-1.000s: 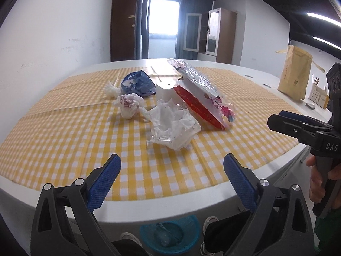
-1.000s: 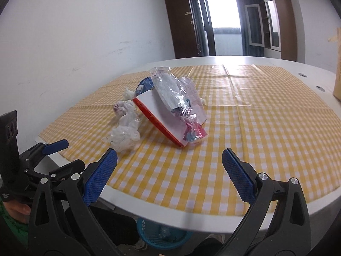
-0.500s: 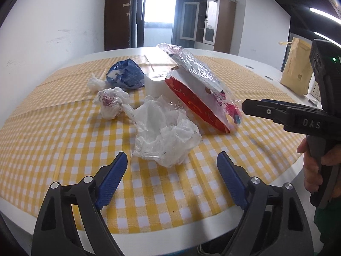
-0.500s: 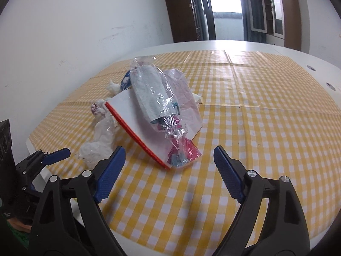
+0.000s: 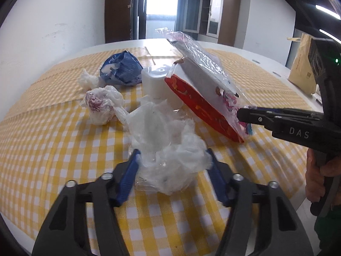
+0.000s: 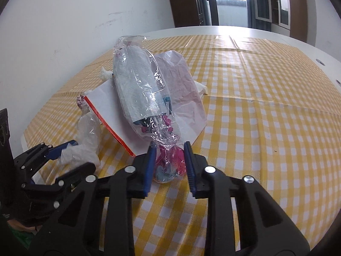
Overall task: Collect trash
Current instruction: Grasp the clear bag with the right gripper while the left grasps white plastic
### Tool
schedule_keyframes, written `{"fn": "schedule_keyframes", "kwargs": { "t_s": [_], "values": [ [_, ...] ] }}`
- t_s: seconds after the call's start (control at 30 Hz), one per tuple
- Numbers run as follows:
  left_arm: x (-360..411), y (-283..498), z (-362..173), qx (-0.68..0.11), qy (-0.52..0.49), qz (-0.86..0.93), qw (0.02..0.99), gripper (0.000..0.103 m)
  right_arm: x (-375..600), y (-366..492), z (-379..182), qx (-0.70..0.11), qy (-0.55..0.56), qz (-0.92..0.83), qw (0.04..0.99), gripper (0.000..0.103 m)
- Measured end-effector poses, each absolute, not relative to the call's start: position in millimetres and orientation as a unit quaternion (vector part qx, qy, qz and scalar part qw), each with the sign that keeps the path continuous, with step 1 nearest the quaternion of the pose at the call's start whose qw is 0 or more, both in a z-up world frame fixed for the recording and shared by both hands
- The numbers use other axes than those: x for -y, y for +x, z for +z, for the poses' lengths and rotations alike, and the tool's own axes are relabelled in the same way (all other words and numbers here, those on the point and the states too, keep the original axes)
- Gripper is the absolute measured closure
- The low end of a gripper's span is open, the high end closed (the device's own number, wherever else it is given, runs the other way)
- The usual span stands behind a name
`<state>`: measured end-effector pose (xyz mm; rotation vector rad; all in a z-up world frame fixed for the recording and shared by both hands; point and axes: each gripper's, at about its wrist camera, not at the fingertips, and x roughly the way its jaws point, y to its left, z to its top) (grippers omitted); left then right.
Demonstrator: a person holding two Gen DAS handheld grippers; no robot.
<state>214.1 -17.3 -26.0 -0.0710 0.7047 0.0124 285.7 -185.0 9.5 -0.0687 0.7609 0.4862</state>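
Trash lies on a yellow checked tablecloth (image 5: 53, 149). My left gripper (image 5: 172, 157) has its blue pads on both sides of a crumpled clear plastic bag (image 5: 168, 147), half closed around it. My right gripper (image 6: 169, 151) has its pads on both sides of the pink end of a clear plastic wrapper (image 6: 140, 89), nearly closed on it; it also shows in the left wrist view (image 5: 245, 115). The wrapper lies on a red and white paper bag (image 5: 202, 104). Behind are a white paper roll (image 5: 156, 81), a blue wrapper (image 5: 122, 69) and a small knotted white bag (image 5: 100, 104).
A brown paper bag (image 5: 302, 70) stands on the white table at the far right. The table's right edge (image 5: 298, 200) is near my right hand. A white wall runs along the left. Cabinets and a door are at the back.
Both grippers moved forward over the table and narrowed. The left one came around the crumpled clear bag, the right one around the pink end of the clear wrapper.
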Motion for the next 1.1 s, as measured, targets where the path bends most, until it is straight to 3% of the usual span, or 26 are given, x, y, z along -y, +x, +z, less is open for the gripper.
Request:
{"fn": "schedule_keyframes", "kwargs": {
  "t_s": [0.17,1.1],
  "values": [
    [17.2,203.1,-22.4,-0.325,-0.032,0.000,0.945,0.081,187.8,272.0,12.6,-0.343,-0.029,0.228,0.911,0.093],
    [27.8,34.8,28.1,-0.232,-0.064,-0.034,0.970,0.083,207.6,96.1,37.0,-0.265,-0.010,0.265,0.927,0.094]
  ]
}}
